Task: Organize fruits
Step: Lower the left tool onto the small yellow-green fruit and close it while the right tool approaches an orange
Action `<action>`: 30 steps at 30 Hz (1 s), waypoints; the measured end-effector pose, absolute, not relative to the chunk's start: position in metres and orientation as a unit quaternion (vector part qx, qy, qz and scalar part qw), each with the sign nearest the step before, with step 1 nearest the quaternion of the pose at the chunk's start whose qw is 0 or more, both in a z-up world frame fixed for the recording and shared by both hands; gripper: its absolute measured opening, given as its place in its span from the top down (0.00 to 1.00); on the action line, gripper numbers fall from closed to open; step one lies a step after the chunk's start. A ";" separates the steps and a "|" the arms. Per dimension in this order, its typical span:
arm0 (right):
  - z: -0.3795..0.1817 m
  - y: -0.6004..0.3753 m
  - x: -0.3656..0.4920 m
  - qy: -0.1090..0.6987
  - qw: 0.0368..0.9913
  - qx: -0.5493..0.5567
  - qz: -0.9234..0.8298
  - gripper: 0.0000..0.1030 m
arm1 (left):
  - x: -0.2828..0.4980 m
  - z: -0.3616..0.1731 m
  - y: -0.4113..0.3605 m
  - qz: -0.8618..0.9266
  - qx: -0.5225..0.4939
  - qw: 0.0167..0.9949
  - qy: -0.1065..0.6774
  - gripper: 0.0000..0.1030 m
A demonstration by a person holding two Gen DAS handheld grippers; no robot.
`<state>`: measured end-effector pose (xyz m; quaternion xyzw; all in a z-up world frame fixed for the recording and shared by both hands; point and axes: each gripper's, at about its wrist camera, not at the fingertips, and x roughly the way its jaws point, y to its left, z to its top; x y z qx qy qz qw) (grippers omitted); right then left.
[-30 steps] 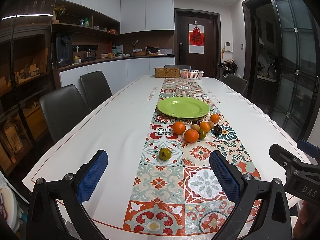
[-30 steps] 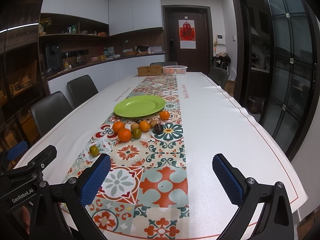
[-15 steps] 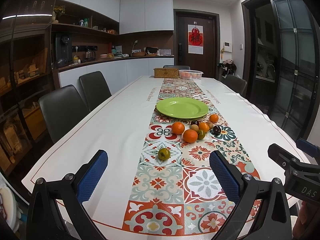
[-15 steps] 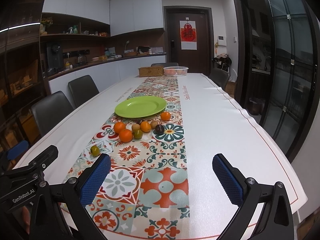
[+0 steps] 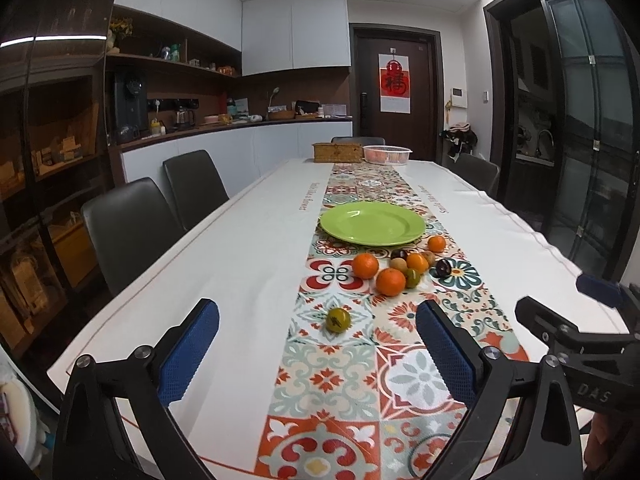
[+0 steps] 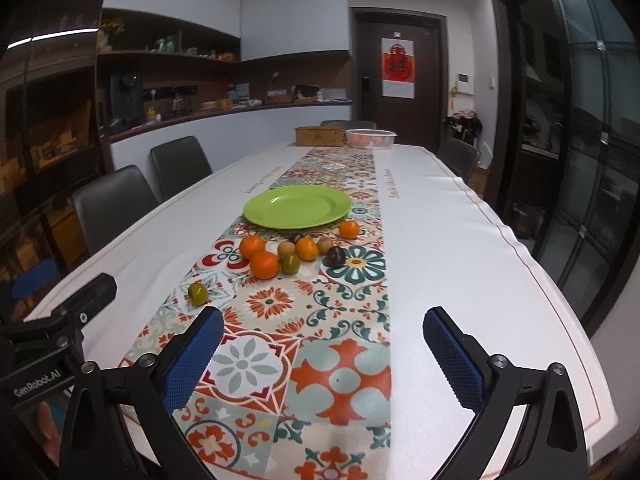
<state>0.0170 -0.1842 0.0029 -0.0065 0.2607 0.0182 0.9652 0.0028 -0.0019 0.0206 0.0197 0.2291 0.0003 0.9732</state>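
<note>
Both claws hang spread and empty over the near end of the table (image 5: 248, 248) — the left gripper (image 5: 318, 354) and the right gripper (image 6: 322, 350). The fruits (image 5: 394, 266) cluster on the patterned runner (image 6: 344, 308) just before the green plate (image 5: 372, 224) — one greenish fruit (image 5: 338, 319) lies apart, nearer the left gripper.

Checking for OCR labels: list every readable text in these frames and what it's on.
"GenRobot.AI": on the left gripper body, right wrist view.
"DAS": on the right gripper body, left wrist view; rest cut off.
"Smile Like a Flower": orange print on the tablecloth, partly blurred, so only likely.
Red door poster: one large Chinese character, too blurred to read surely.
Shelf items: labels too small.
</note>
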 end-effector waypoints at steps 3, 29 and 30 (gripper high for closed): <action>0.000 -0.179 0.027 0.253 0.967 -0.018 0.023 0.07 | 0.012 0.018 -0.001 0.001 0.030 0.973 0.231 0.07; -0.036 -0.127 0.126 0.336 0.926 -0.131 0.113 0.35 | 0.110 -0.050 -0.004 -0.067 0.051 0.931 0.356 0.40; -0.039 -0.126 0.131 0.341 0.923 -0.134 0.115 0.36 | 0.113 -0.053 -0.004 -0.070 0.051 0.928 0.362 0.40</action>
